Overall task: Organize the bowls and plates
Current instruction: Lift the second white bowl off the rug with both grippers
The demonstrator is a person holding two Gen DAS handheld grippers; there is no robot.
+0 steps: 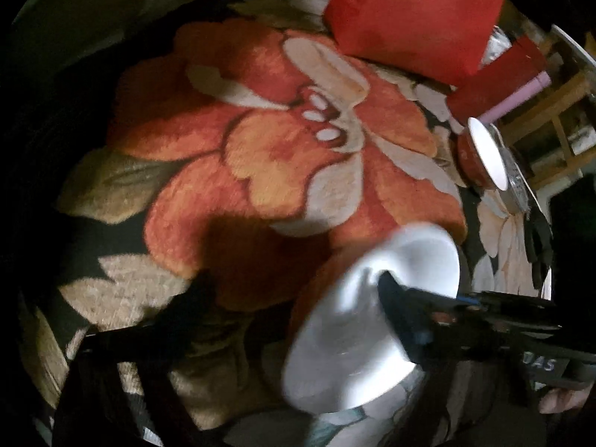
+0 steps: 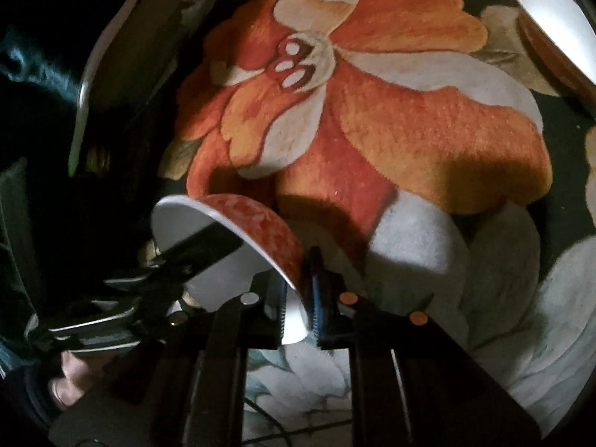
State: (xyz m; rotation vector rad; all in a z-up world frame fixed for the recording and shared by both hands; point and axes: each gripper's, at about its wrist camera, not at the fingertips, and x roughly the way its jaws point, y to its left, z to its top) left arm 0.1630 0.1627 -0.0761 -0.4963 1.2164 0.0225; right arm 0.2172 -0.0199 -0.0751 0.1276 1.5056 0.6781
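Holding that red-speckled bowl [image 2: 257,231] by its rim like you are looks okay, but watch it: your right gripper [image 2: 298,309] is clamped on the lower edge of the rim, with the bowl tipped well over on its side above the flowered rug [image 2: 428,130]. The other gripper [image 2: 201,249] pokes into the bowl's white inside from the open side, but I honestly can't tell if it's pinching the wall or just resting there; in the left wrist view the bowl [image 1: 372,316] is a smeared white blur and your own fingers are lost in the dark. My guess is it's glazed ceramic, so stiff, a bit heavy for a rim pinch, slick under the pads and chippy if it knocks anything. Gripping the rim works, just take a deep bite with one finger inside and one outside, and keep it from swinging. Beyond the bowl, across the rug, there's a second bowl [image 2: 551,26] sitting tilted against some other dishes, which I'd bet is the stack you want. The red cushion [image 1: 417,11] sits further off past that.
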